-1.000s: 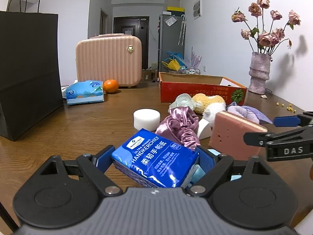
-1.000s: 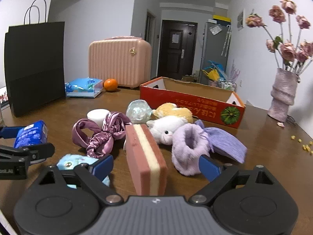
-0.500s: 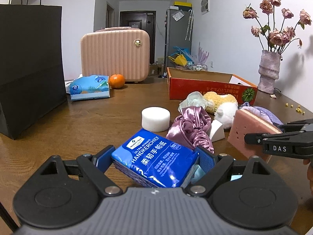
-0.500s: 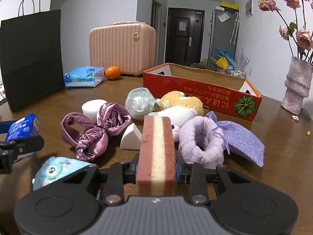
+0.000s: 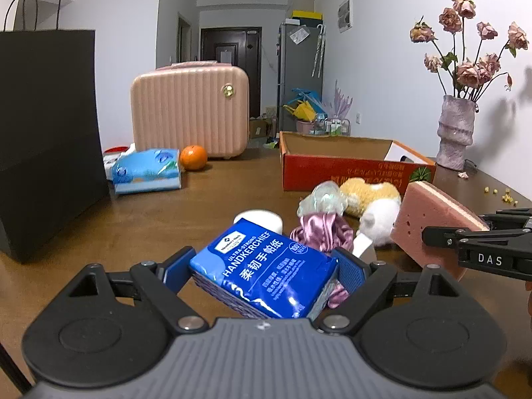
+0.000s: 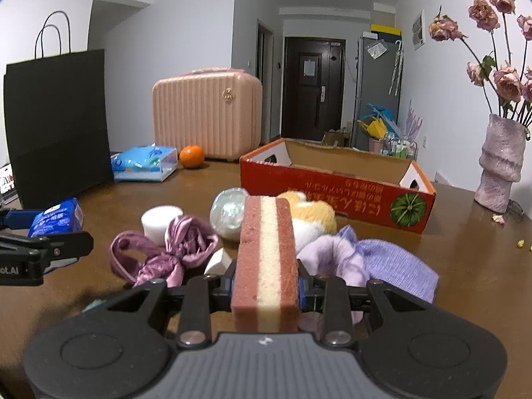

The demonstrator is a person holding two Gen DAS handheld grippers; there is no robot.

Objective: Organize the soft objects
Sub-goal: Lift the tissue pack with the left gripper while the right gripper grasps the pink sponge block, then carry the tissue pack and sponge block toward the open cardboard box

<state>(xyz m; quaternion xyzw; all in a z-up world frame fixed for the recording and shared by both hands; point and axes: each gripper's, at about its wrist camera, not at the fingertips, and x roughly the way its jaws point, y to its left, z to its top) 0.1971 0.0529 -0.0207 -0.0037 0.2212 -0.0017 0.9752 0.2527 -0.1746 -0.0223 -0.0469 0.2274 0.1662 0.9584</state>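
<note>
My left gripper (image 5: 262, 267) is shut on a blue handkerchief tissue pack (image 5: 252, 256), held just above the brown table. In the right wrist view, the right gripper (image 6: 266, 284) is shut on a pink-and-cream layered sponge (image 6: 266, 239) standing on edge between its pads. That sponge (image 5: 425, 219) shows at the right of the left wrist view. Ahead lies a pile: a purple satin scrunchie (image 6: 166, 249), a white round puff (image 6: 161, 221), a yellow-and-white plush toy (image 6: 312, 219) and a lilac pouch (image 6: 382, 266). Behind the pile stands an open red cardboard box (image 6: 332, 193).
A tall black paper bag (image 5: 50, 133) stands at the left. At the back are a pink ribbed case (image 5: 189, 119), an orange (image 5: 193, 157) and a light blue tissue pack (image 5: 146, 169). A vase of dried roses (image 5: 455, 133) stands at the far right.
The right gripper's jaws closed on the sponge and raised it off the table. Both grippers drifted forward toward the pile and box. The left kept its grip on the pack.
</note>
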